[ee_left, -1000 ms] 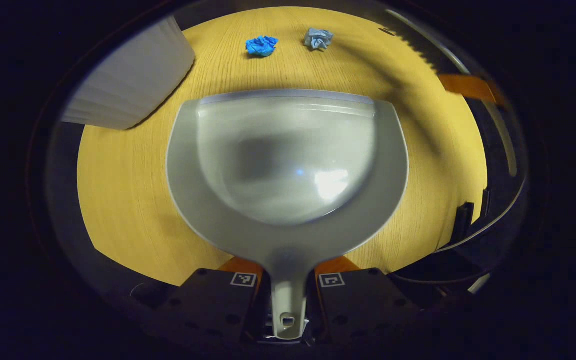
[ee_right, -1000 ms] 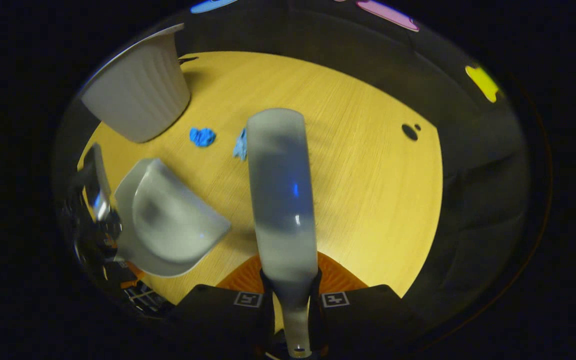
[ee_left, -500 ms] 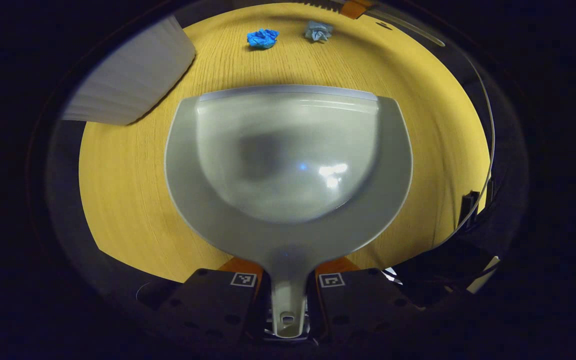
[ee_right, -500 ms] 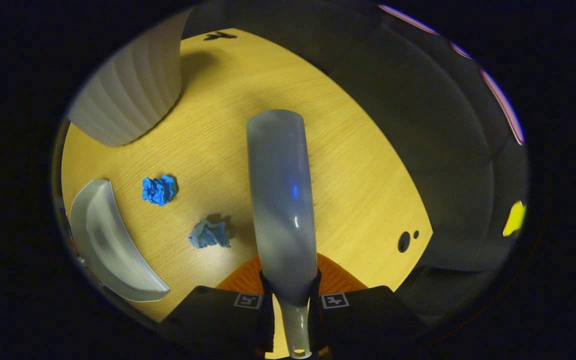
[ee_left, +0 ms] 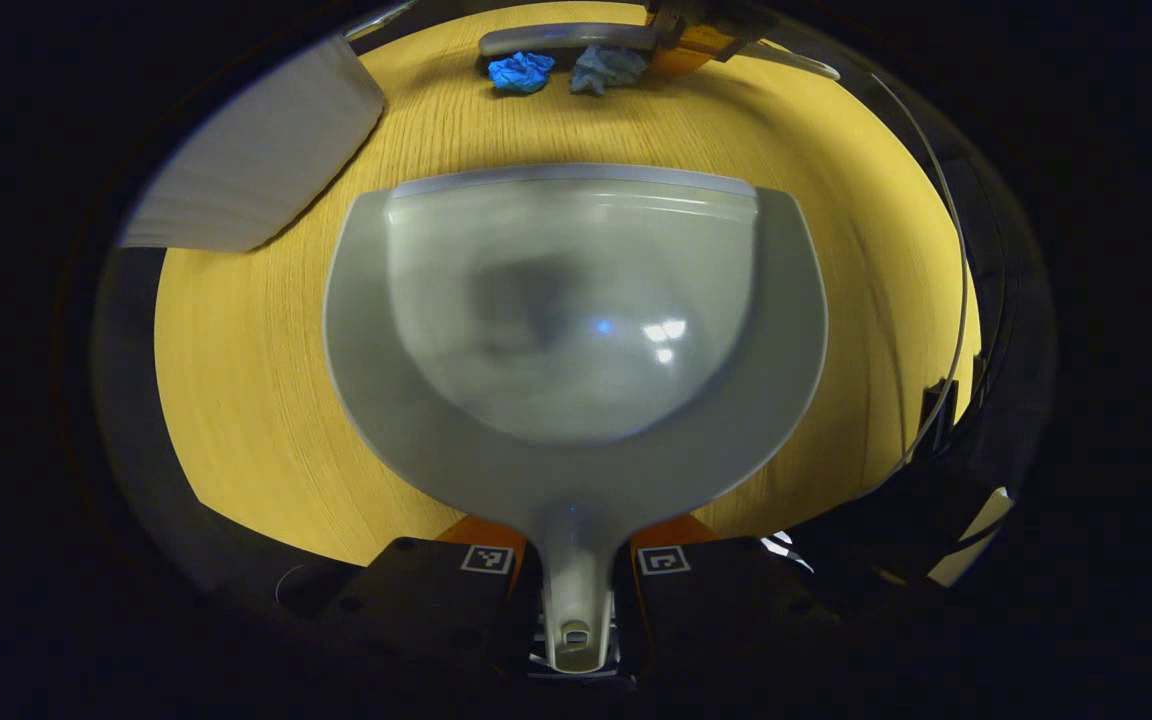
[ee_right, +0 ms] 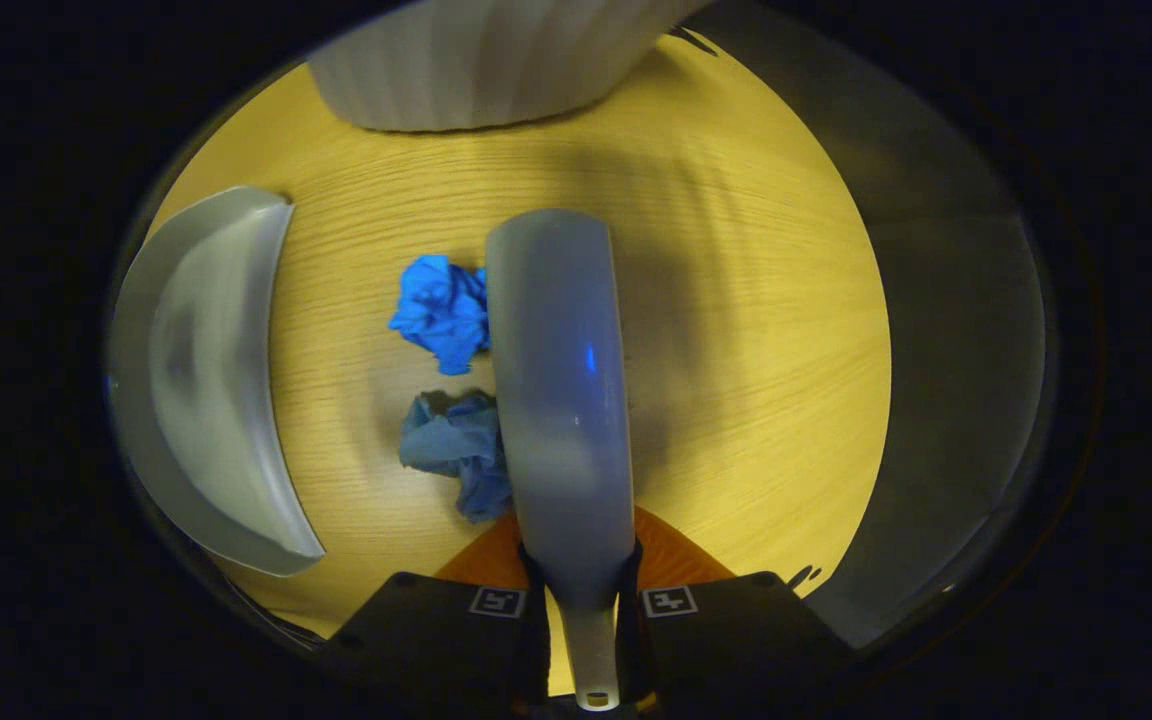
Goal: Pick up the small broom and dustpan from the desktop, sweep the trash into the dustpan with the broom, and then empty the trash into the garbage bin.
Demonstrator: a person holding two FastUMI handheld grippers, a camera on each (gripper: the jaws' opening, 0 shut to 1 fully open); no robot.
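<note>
Wooden desk (ee_right: 736, 330) under everything. White ribbed bin (ee_right: 476, 60) at far edge in right gripper view. Dustpan (ee_left: 576, 330) clamped by handle in left tongs (ee_left: 576, 570). Broom (ee_right: 556, 380) clamped in right tongs (ee_right: 581, 610), touching bright blue wad (ee_right: 441, 310) and pale blue wad (ee_right: 461, 445); pan's mouth facing both.

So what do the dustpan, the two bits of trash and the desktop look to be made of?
Dustpan: likely smooth grey moulded plastic, glossy, with small light glints in its bowl. Bright blue wad and duller blue-grey wad: crumpled paper or tissue, judging by the sharp creases; matte. Desktop: wood-look surface with fine straight grain, probably laminate or veneer.
</note>
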